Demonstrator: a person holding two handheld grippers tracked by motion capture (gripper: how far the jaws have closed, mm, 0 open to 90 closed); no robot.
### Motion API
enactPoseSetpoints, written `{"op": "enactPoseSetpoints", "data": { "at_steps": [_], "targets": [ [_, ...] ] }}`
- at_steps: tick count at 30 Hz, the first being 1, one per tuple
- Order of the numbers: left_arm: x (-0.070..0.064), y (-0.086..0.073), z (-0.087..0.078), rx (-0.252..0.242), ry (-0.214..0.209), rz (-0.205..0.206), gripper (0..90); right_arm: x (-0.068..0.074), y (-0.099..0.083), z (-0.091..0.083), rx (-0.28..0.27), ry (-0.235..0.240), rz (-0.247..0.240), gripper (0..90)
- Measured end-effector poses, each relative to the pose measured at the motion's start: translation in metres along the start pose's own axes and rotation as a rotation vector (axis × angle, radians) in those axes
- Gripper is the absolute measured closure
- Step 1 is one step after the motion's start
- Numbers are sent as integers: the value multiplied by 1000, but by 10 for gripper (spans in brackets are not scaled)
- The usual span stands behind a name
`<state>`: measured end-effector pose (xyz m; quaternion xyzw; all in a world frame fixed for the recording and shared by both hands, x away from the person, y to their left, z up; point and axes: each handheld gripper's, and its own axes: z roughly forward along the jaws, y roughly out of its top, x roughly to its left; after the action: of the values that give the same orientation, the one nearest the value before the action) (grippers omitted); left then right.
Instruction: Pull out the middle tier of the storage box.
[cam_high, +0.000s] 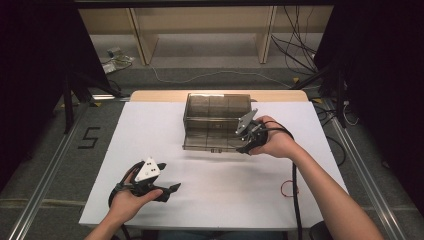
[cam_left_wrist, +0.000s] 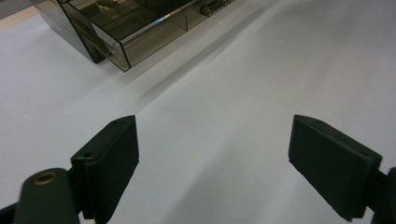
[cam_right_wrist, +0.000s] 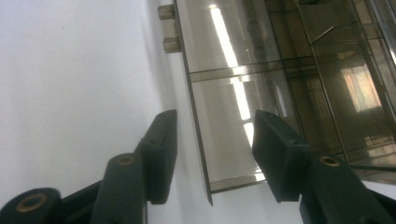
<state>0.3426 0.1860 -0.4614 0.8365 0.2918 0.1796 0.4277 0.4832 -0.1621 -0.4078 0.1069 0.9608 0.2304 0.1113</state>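
1. A smoky clear plastic organiser box (cam_high: 212, 122) sits on the white worktop (cam_high: 200, 190) toward its far edge, roughly midway between the left and right edges, with its lid swung open and lying flat toward the near side.
2. Inner dividers split the box into compartments; they look empty, though reflections make that hard to confirm.
3. The right tongs (cam_high: 245, 145) are at the near right corner of the open lid, held in the person's right hand (cam_high: 275, 142).
4. In the right gripper view the right tongs (cam_right_wrist: 212, 154) are parted, one jaw over the white worktop (cam_right_wrist: 70, 93) and the other over the clear panel, with the lid's thin edge (cam_right_wrist: 194, 116) running between them; contact with it cannot be made out.
5. Two small hinge or latch knobs (cam_right_wrist: 168, 28) stick out from that edge farther along.
6. The left tongs (cam_high: 170, 190) lie low over the worktop near its near left corner, held in the left hand (cam_high: 127, 200), well apart from the box.
7. In the left gripper view the left tongs (cam_left_wrist: 212, 154) stand wide open with nothing between them, and the box (cam_left_wrist: 126, 28) is off at the upper left.
8. A small red loop of wire (cam_high: 287, 187) lies on the worktop near the right forearm.
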Motion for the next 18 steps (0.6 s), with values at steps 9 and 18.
{"op": "enactPoseSetpoints", "data": {
  "at_steps": [9, 18],
  "targets": [
    [0, 0, 0, 0, 2, 0, 161, 3, -6, -6, -18, -26, 76, 407],
    [0, 0, 0, 1, 5, 4, 161, 5, -12, -11, -51, -28, 128, 322]
  ]
}}
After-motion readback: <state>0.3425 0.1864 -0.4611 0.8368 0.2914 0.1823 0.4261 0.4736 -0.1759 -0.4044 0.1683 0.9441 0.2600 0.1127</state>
